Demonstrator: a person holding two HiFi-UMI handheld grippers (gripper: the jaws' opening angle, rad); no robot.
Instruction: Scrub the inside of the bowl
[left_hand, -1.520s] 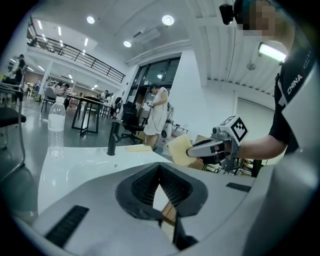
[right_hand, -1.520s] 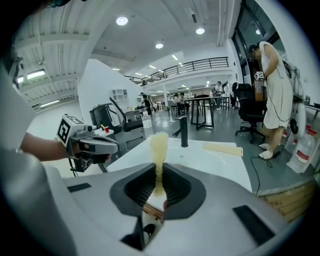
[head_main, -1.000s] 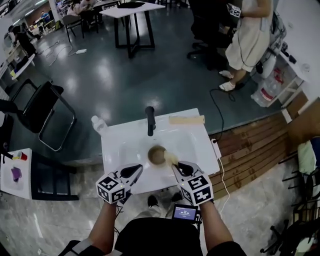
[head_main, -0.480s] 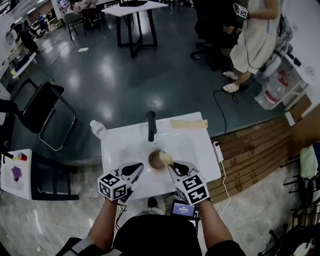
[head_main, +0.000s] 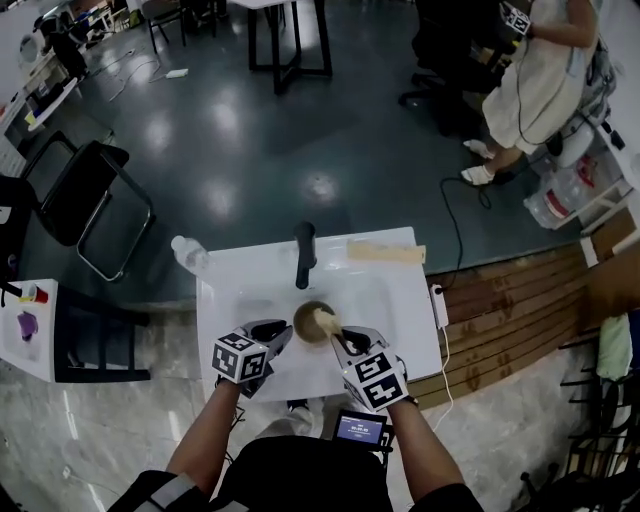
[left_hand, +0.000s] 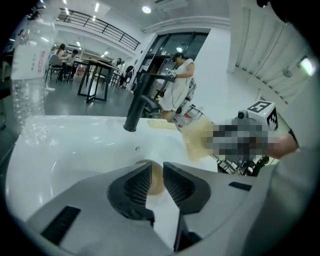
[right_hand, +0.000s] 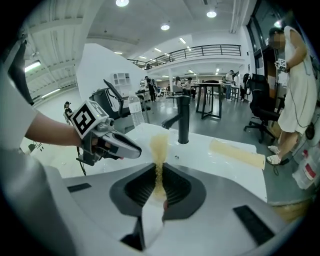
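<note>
We stand over a white sink (head_main: 395, 290) at the centre of the frame. Just below centre, our left gripper (head_main: 282, 331) pinches the rim of the brown bowl (head_main: 306, 326) in the basin. Our right gripper (head_main: 338, 336) clamps a yellow sponge (head_main: 324, 319) that reaches into the bowl.

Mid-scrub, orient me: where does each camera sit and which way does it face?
Head view: on the person's head, facing steeply down at the sink and bowl; both forearms, left gripper and right gripper show.
Left gripper view: on the left gripper, facing along its jaws, shut on the bowl's rim, towards the faucet; the right gripper shows at right.
Right gripper view: on the right gripper, facing along jaws shut on the sponge; the left gripper shows at left.
Shared: all three show the faucet.
</note>
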